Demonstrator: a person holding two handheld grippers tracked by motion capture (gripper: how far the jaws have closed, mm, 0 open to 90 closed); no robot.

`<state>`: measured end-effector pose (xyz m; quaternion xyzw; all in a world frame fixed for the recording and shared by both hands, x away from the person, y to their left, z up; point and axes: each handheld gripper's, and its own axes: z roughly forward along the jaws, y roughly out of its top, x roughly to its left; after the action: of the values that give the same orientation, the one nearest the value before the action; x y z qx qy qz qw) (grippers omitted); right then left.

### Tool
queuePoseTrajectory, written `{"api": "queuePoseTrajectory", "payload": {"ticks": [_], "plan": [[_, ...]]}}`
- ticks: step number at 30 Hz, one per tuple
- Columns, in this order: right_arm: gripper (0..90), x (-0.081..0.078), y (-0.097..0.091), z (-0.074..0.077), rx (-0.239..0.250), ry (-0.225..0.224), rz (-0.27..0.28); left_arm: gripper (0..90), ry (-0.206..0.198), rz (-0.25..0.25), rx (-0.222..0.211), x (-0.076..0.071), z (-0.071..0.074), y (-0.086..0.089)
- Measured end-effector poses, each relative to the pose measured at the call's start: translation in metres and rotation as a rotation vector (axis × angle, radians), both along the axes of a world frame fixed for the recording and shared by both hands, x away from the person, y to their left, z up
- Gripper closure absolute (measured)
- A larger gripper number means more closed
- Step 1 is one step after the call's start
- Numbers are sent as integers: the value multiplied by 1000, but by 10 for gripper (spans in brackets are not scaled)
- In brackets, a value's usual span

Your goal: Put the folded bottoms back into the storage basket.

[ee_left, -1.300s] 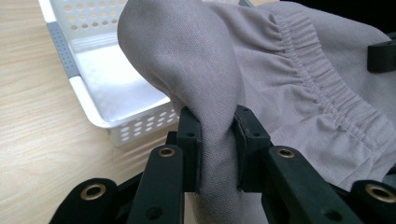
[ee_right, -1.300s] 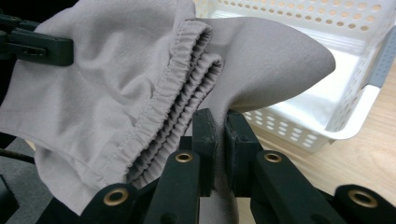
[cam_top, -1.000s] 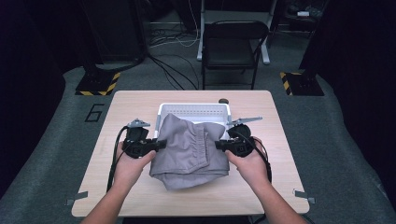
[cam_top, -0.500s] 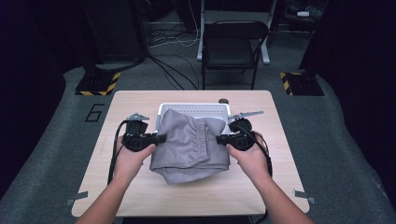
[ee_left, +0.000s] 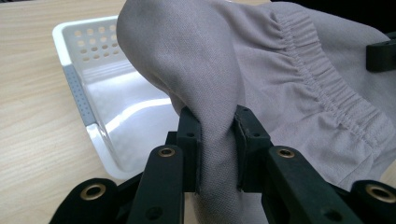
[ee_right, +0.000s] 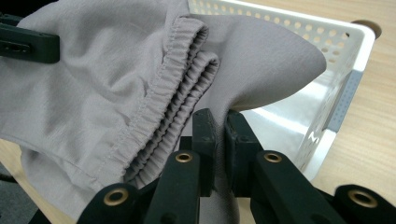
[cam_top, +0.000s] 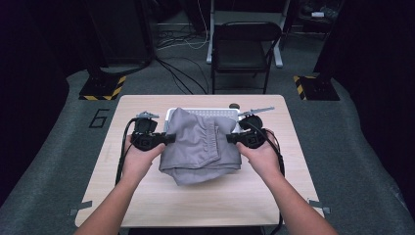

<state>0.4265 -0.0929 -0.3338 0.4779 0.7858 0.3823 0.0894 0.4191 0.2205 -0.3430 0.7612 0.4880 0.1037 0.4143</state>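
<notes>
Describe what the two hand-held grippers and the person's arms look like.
Both are black: the left hand-held gripper and right hand-held gripper have two blocky jaws on link arms with brass-coloured rivets. A black cable loops from each. The right carries a grey plate. The forearms are bare, no sleeves.

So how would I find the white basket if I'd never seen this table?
Look at the wooden table, toward its far edge in the middle. The white basket sits there, half covered by the grey garment that two grippers hold up. It's the one white plastic thing, with small round holes along its rim.
</notes>
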Motion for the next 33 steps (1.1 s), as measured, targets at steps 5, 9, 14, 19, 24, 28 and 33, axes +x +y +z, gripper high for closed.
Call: {"api": "queuePoseTrajectory", "payload": {"ticks": [5,9,14,19,24,28,33], "plan": [[841,8,-3,4,0,4,-4,746,8,-7,-1,7,3,0],[841,12,-4,7,-14,14,-10,747,13,-6,3,11,5,-1],[842,17,-2,9,-18,13,-11,746,18,-12,20,16,7,-3],[841,21,-1,11,-29,17,-15,747,20,-5,26,22,10,-2],[841,25,1,14,-33,21,-22,746,27,1,17,26,13,-2],[841,29,3,15,-39,20,-32,746,20,-2,32,30,13,-3],[842,36,4,15,-44,29,-49,746,12,-6,36,36,15,-5]]}}
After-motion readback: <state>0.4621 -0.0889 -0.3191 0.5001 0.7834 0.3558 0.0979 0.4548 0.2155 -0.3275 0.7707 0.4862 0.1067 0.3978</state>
